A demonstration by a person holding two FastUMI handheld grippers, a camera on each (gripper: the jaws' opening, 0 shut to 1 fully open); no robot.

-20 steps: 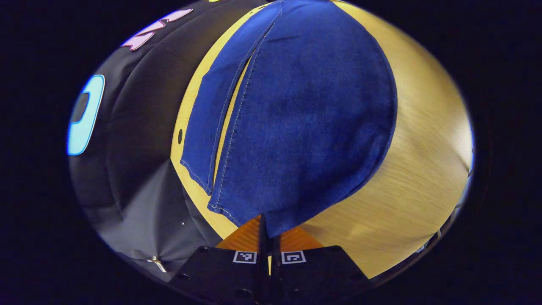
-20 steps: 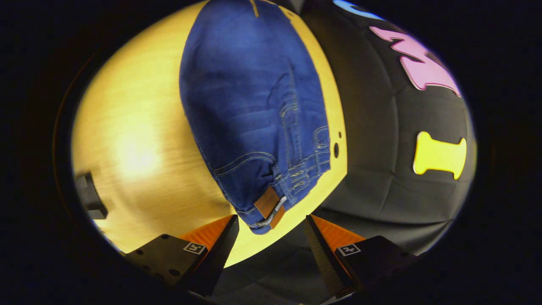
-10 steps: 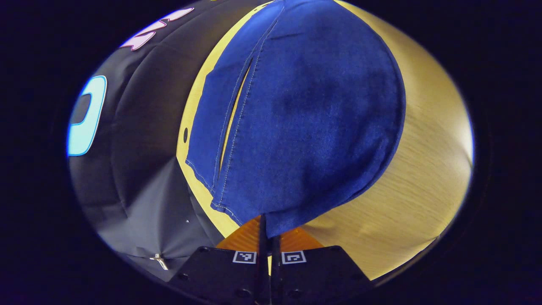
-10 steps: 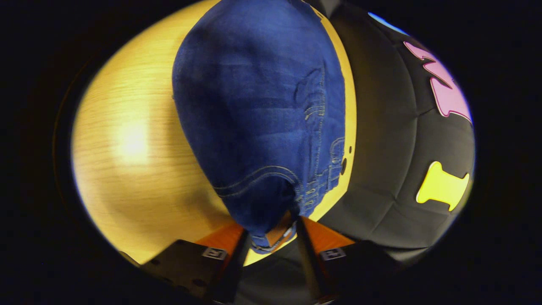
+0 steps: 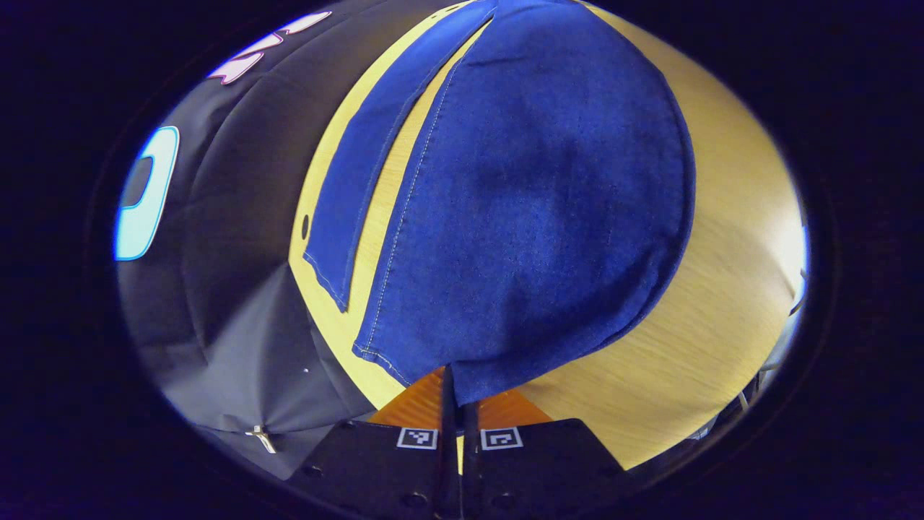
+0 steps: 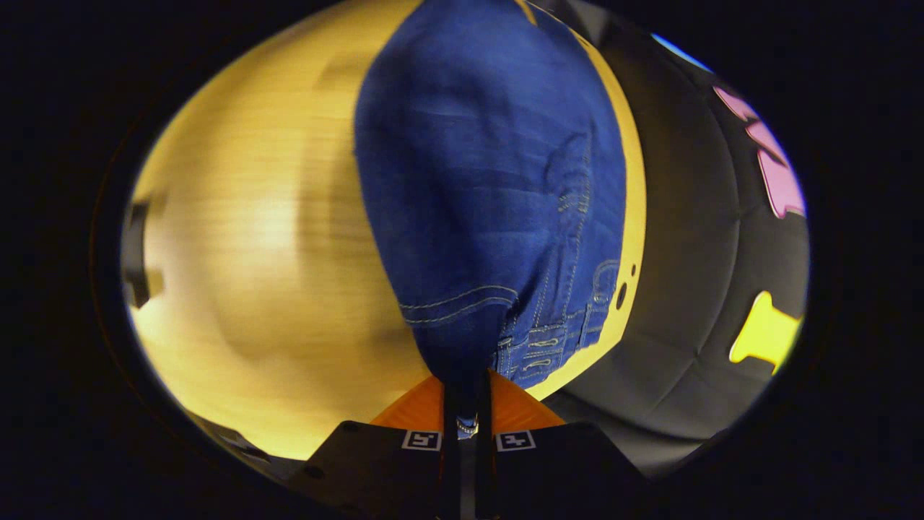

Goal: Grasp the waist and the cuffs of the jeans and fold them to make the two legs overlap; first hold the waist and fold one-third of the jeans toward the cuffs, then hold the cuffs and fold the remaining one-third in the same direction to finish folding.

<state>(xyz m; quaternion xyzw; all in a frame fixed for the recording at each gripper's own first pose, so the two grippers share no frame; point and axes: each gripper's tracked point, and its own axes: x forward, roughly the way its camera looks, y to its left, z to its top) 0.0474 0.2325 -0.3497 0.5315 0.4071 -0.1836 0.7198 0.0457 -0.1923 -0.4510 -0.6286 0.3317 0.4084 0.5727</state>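
Denim jeans point(image 5: 534, 217) on table point(image 5: 707, 318); left gripper point(image 5: 456, 393) pinching cuff, right gripper point(image 6: 468, 404) pinching waist.

R gripper point(image 6: 467, 404) clamped on jeans point(image 6: 484, 188) waist; jeans on wood table point(image 6: 260, 289).

The left tongs point(image 5: 456, 390) are pinching the jeans point(image 5: 534, 209) at a cuff edge, fingers pressed together. The right tongs point(image 6: 467, 404) are clamping the waist end, fingers nearly touching.
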